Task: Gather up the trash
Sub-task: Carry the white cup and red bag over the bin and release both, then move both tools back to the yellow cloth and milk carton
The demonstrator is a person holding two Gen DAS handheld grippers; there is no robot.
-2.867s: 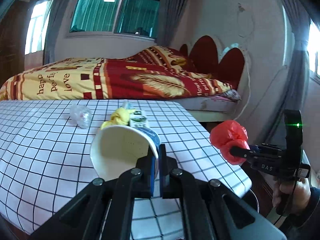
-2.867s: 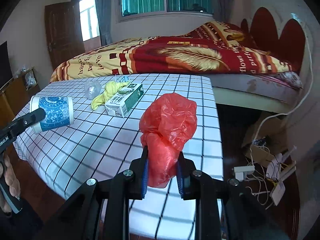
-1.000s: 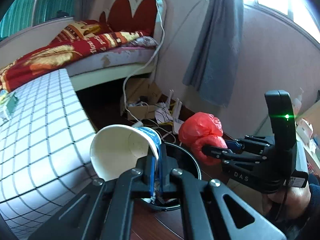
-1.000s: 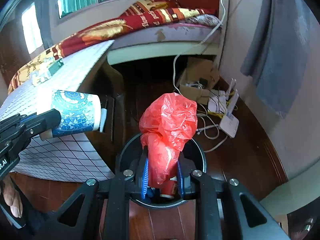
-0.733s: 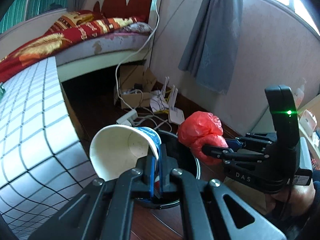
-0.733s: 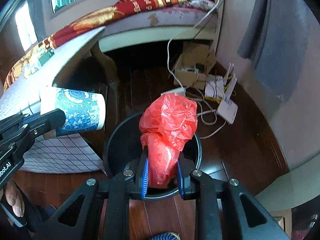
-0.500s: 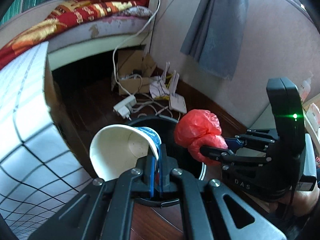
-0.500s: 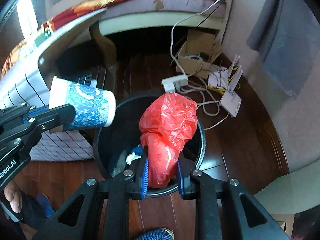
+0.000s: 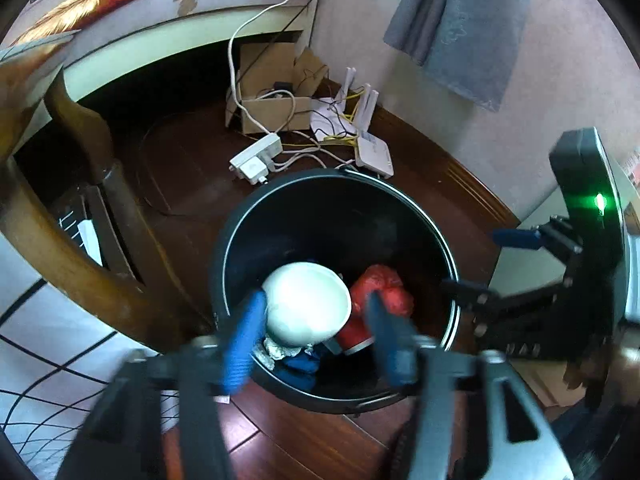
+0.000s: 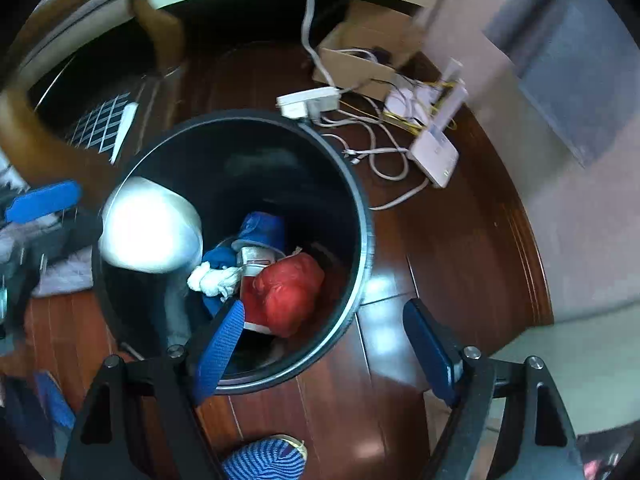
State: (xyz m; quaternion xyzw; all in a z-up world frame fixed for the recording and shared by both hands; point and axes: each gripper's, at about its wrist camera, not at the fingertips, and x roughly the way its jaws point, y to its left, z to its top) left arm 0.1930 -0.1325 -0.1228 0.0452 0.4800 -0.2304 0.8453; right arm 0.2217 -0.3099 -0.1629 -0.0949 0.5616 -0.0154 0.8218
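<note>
I have both grippers pointing steeply down over the black bin (image 9: 400, 216), which stands on the dark wooden floor (image 10: 460, 248) just beside the table leg (image 9: 80, 264).

My left gripper (image 9: 316, 328) has just been opening: its blue-padded fingers (image 9: 244, 336) now stand apart with nothing pressed between them. The paper cup (image 9: 306, 304) sits free in the gap as I see it from the left wrist, white mouth towards the camera, inside the ring of the bin (it is blurred in the right wrist view, so I cannot tell whether it rests on the rubbish or is in the air).

My right gripper (image 10: 324, 344) has likewise just been opening, and its fingers (image 10: 222, 344) are wide apart and empty. The red plastic bag (image 10: 288, 292) lies inside the bin, at the near right of the heap, clear of both pads. Beside it in the bin I see a white crumpled wad (image 10: 212, 278), something blue (image 10: 260, 232) and a red and white can (image 10: 256, 264).

On the floor beyond the bin are a white power strip (image 9: 256, 156), a tangle of white cables (image 10: 380, 152), a white router (image 9: 374, 152) with its aerials up, and an open cardboard box (image 9: 276, 108) against the wall. A grey curtain (image 9: 464, 28) hangs at the far right. At the near edge of the right wrist view a blue striped shoe (image 10: 264, 458) shows on the floor.
</note>
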